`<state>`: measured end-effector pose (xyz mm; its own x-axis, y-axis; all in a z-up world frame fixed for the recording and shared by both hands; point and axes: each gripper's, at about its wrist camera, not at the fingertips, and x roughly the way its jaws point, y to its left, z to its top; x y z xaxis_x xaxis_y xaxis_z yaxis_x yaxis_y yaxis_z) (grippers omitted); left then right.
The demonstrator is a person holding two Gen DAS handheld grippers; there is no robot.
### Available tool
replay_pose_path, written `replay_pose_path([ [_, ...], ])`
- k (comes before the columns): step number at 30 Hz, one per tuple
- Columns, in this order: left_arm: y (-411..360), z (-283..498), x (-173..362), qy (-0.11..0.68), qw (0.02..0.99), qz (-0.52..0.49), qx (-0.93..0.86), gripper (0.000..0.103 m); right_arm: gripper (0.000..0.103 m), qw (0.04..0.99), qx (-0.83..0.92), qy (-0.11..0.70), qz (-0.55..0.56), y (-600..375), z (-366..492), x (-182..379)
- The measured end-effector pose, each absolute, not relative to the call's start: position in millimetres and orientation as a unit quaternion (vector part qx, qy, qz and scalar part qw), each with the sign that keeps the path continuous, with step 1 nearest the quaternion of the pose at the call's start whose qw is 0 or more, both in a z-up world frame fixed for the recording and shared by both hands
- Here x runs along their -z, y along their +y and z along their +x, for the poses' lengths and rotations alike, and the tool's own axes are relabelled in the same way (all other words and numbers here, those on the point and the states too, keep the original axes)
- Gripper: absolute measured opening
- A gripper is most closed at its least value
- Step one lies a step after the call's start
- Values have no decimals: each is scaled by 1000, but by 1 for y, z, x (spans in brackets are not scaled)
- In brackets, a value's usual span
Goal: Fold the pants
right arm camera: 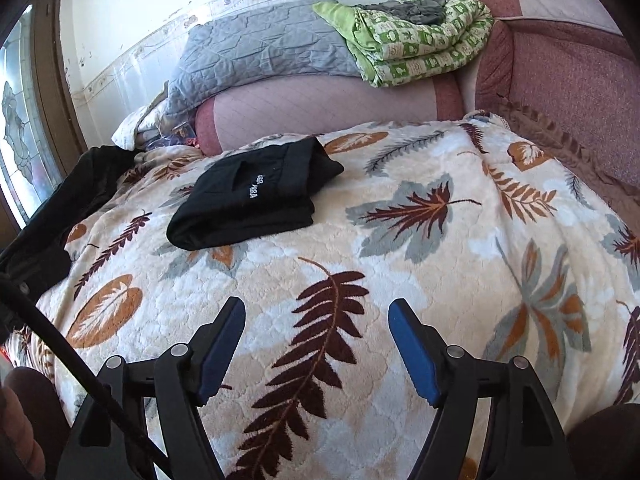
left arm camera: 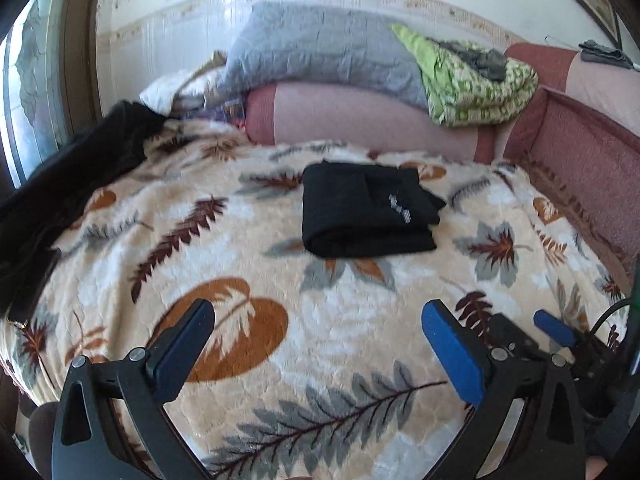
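Shadow swallows most of the dark garment [left arm camera: 60,184] heaped at nine o'clock on the bed, its lower end cut off by the frame edge, so what kind of clothing it is cannot be told. The folded black pants [left arm camera: 366,210] lie on the leaf-patterned blanket [left arm camera: 328,320] toward twelve o'clock from the left gripper [left arm camera: 320,340], well apart from it, in a thick rectangular bundle; from the right gripper [right arm camera: 316,340] the same bundle [right arm camera: 256,200] sits toward eleven o'clock. Small white embroidered lettering runs across the top layer of the pants, but it is too blurred and too small to read in either view. The left gripper's blue-padded fingers [left arm camera: 454,354] stand spread wide over the blanket, holding nothing, and the right gripper's fingers [right arm camera: 412,350] are likewise spread apart and empty. In the left wrist view the right gripper [left arm camera: 516,338] shows at four o'clock, partly hidden behind the left gripper's arm. A black cable [right arm camera: 80,368] crosses the lower left of the right wrist view. Beyond the pants a pink bolster [left arm camera: 360,120] lies along the wall, with a grey quilt [left arm camera: 320,52] and a green patterned quilt [left arm camera: 476,80] piled on it; something grey and crumpled rests on the green one, too indistinct to name. At two o'clock a reddish headboard [right arm camera: 572,92] edges the bed.
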<state>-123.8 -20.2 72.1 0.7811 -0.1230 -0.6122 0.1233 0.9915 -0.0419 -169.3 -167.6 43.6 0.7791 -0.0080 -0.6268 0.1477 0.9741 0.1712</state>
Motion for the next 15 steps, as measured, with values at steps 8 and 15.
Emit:
replay_pose_path([
  [8, -9, -105, -37, 377, 924, -8, 54, 103, 80, 932, 46, 346, 96, -161, -162, -31],
  [15, -3, -93, -22, 407, 912, -19, 51, 103, 81, 932, 49, 348, 90, -159, -157, -26],
])
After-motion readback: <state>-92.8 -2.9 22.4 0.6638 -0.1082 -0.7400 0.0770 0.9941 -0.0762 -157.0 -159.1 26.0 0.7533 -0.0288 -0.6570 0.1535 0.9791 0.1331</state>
